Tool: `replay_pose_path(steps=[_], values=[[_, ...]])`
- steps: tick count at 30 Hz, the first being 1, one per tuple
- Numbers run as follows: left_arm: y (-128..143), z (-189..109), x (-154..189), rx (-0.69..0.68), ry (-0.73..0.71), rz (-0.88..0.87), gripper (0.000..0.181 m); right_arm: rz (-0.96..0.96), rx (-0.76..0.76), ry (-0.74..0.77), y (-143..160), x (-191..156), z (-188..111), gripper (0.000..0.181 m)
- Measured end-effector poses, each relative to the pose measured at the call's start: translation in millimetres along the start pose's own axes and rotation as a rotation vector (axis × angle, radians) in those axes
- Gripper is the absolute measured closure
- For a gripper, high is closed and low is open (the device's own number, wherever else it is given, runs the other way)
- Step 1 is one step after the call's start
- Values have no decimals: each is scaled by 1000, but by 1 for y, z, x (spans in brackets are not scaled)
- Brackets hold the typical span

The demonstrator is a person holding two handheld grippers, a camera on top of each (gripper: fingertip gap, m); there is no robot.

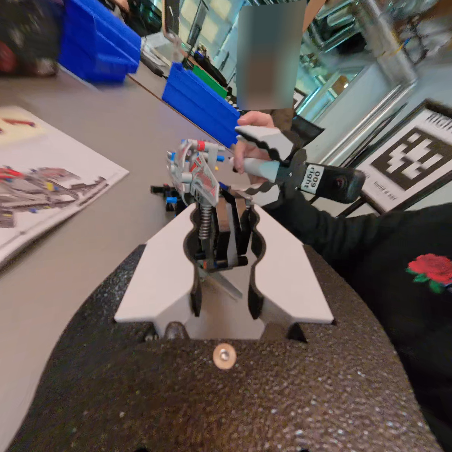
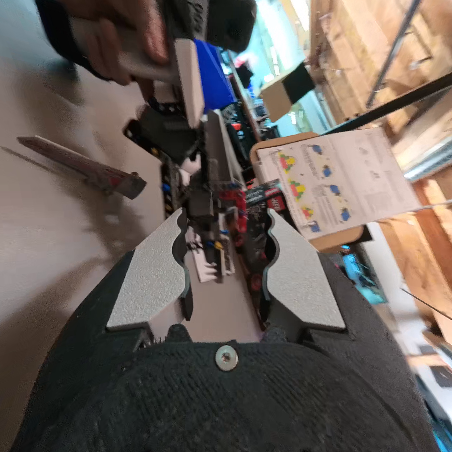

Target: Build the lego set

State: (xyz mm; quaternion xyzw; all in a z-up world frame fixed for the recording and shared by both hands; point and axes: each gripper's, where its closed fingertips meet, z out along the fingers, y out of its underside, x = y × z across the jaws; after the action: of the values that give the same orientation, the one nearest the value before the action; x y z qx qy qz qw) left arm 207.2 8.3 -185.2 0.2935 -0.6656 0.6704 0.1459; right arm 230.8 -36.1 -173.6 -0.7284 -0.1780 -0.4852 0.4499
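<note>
In the left wrist view my left gripper (image 1: 225, 208) is shut on the lego model (image 1: 195, 171), a grey, red and black vehicle frame with a metal spring. The model sticks out past the fingertips, held above the table. My right gripper (image 1: 254, 166) shows farther off to the model's right, jaws apart and empty, with a hand on its handle. In the right wrist view my right gripper (image 2: 225, 215) is open and empty. The lego model (image 2: 210, 200) lies just beyond its fingertips. The left gripper (image 2: 190, 80) and the hand holding it (image 2: 137, 41) show at the top.
An open instruction booklet (image 1: 49, 176) lies on the table at left. Blue bins (image 1: 200, 102) stand behind. A small black sub-assembly (image 1: 166, 195) sits below the model. A loose grey panel (image 2: 80, 166) lies on the table. A printed sheet on a cardboard box (image 2: 337, 181) stands at right. One gripper's finger ends stand about 6 cm off the other's.
</note>
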Motion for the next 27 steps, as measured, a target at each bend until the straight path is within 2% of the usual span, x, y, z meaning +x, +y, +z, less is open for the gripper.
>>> replay_pose_path(steps=[1, 3, 6, 9, 13, 16, 19, 21, 23, 25, 27], values=[[0, 7, -3, 1, 10, -60, 144, 10, 17, -45, -1, -6, 4, 122], [-5, 13, -8, 12, 35, -132, 144, 26, 38, -69, -1, -6, 13, 141], [-8, 12, -22, -16, 43, -264, 143, 61, 70, -92, 6, 1, 29, 146], [-3, 6, -49, -77, -34, -363, 141, 118, 82, -285, 20, -9, 49, 152], [4, -6, -84, -162, -204, -334, 140, 171, 44, -575, 40, -22, 67, 159], [-4, -16, -92, -158, -270, -261, 137, 215, 57, -667, 41, -19, 72, 156], [-10, -37, -96, -183, -392, -137, 135, 208, 106, -572, 38, -3, 81, 152], [-17, -55, -95, -192, -506, -14, 135, 147, 165, -415, 32, 16, 81, 152], [-23, -64, -78, -187, -565, 117, 136, 79, 256, -214, 19, 42, 72, 156], [-17, -56, -49, -194, -545, 195, 135, 148, 326, -127, 7, 52, 60, 158], [0, -38, -19, -236, -507, 229, 134, 227, 358, -111, 2, 48, 50, 164]])
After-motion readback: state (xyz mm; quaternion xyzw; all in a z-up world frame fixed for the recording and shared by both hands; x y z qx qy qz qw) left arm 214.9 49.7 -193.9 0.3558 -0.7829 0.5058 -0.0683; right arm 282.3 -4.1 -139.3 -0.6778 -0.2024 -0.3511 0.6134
